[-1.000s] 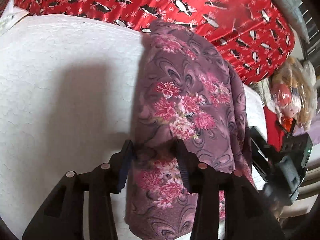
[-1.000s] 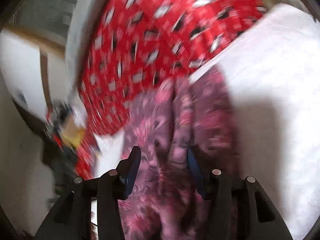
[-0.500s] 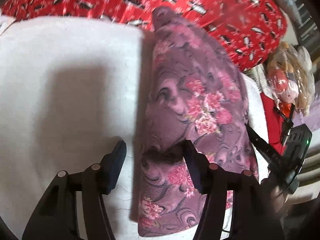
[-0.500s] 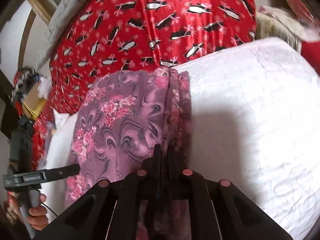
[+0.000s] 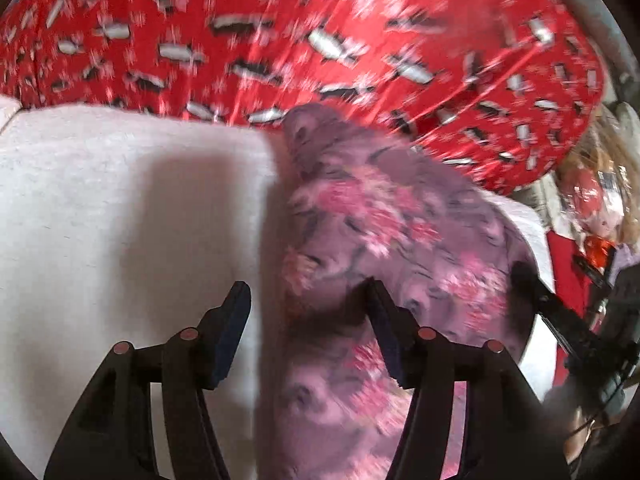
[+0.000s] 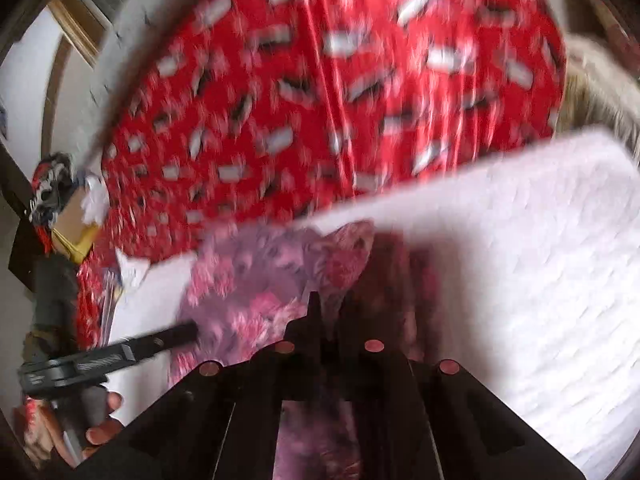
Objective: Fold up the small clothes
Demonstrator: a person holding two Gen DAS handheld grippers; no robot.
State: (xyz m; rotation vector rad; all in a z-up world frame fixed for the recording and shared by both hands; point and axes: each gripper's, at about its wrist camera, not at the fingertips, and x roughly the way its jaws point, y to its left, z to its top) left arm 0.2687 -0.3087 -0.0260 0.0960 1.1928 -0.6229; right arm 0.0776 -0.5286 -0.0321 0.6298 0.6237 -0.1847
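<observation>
A purple garment with pink flowers (image 5: 384, 224) lies folded lengthwise on a white textured pad (image 5: 120, 208). My left gripper (image 5: 308, 300) is open; its right finger rests on the garment's near part, its left finger over the pad. In the right wrist view the garment (image 6: 256, 280) lies left of centre on the pad (image 6: 520, 280). My right gripper (image 6: 326, 312) is shut, its tips over the garment's edge; whether cloth is pinched is hidden. The left gripper's finger (image 6: 132, 350) touches the garment's left side.
A red blanket with a penguin print (image 5: 320, 40) lies beyond the pad, also in the right wrist view (image 6: 320, 80). Toys in plastic (image 5: 596, 196) sit at the right. A box and clutter (image 6: 68, 216) stand at the far left. Both views are blurred.
My left gripper opened from around the garment and drew back. My right gripper closed half a second ago and stays shut, and both views have tilted upward toward the blanket.
</observation>
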